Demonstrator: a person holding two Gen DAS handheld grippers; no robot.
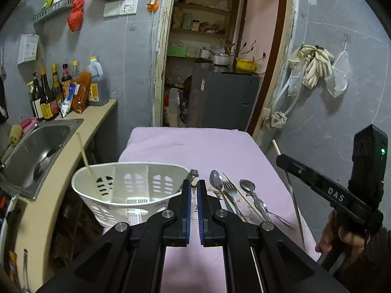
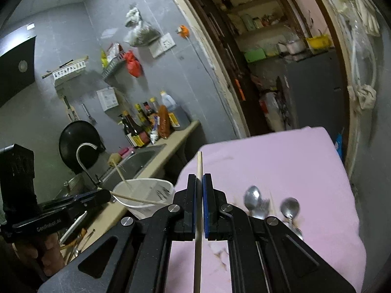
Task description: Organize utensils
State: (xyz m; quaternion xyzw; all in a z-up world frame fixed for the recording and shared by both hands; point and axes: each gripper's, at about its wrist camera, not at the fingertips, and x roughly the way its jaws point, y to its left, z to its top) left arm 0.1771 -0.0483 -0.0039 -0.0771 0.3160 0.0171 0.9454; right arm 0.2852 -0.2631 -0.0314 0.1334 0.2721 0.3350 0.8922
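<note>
Both grippers are clamped narrow, each on one pale wooden chopstick: the right gripper (image 2: 199,178) pinches its chopstick (image 2: 199,166) lengthwise along the fingers, tip pointing forward past the pads, and the left gripper (image 1: 194,184) holds a chopstick (image 2: 136,199) crosswise, seen end-on in its own view. The white slotted basket (image 1: 117,183) sits at the pink cloth's (image 1: 195,144) near-left corner, just ahead-left of the left gripper and nearer it, one chopstick (image 1: 84,153) leaning inside. Spoons (image 1: 216,180) and a fork (image 1: 229,186) lie mid-cloth, handles toward the near edge.
</note>
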